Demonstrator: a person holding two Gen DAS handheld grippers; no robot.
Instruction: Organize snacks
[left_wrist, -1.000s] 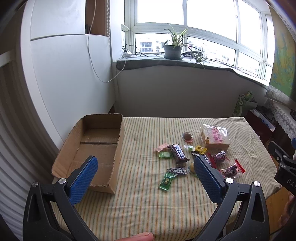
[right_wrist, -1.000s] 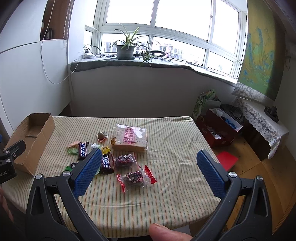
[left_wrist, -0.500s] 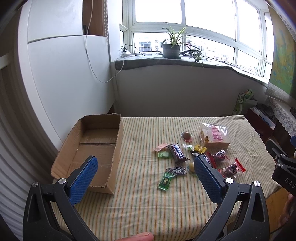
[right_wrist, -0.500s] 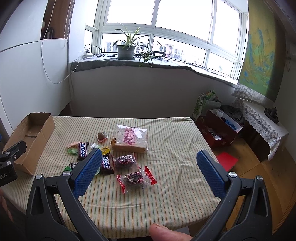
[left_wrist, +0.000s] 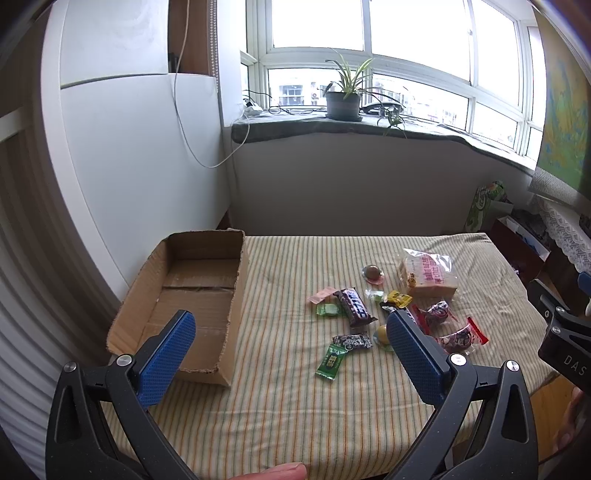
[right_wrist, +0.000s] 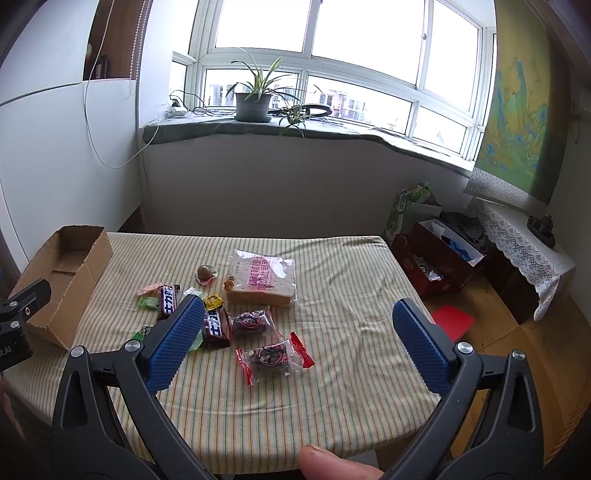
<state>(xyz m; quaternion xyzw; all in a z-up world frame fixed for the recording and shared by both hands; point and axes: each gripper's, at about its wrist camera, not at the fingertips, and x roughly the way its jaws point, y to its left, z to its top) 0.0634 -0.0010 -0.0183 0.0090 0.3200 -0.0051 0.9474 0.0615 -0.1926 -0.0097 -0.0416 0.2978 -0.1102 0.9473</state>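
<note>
Left gripper (left_wrist: 291, 332): held wide apart with nothing between the blue pads; seen low in the left wrist view, above the near edge of the table.
Right gripper (right_wrist: 299, 325): spread wide as well, nothing gripped; its body is also caught at the right edge of the left wrist view.
Table (left_wrist: 295, 406): covered by a striped cloth, filling the middle of both views.
Cardboard box (left_wrist: 192, 295): set open at the left of the table; its bare floor is shown fully in the left wrist view, only partly at the left edge of the right wrist view.
Snacks: scattered in the centre-right of the left wrist view, well apart from the box.
Bread bag (right_wrist: 264, 282): laid farthest back in the cluster.
Chocolate bar (left_wrist: 354, 307): placed diagonally, just beside a green candy (left_wrist: 328, 310).
Green packet (left_wrist: 331, 361): shown clearly only in the left wrist view; mostly hidden behind a pad in the other.
Red-ended packets (right_wrist: 275, 356): nearest in the right wrist view.
Floor clutter: a red box (right_wrist: 439, 262) is seen clearly only in the right wrist view.
Potted plant (right_wrist: 255, 99): set on the windowsill, in both views.
</note>
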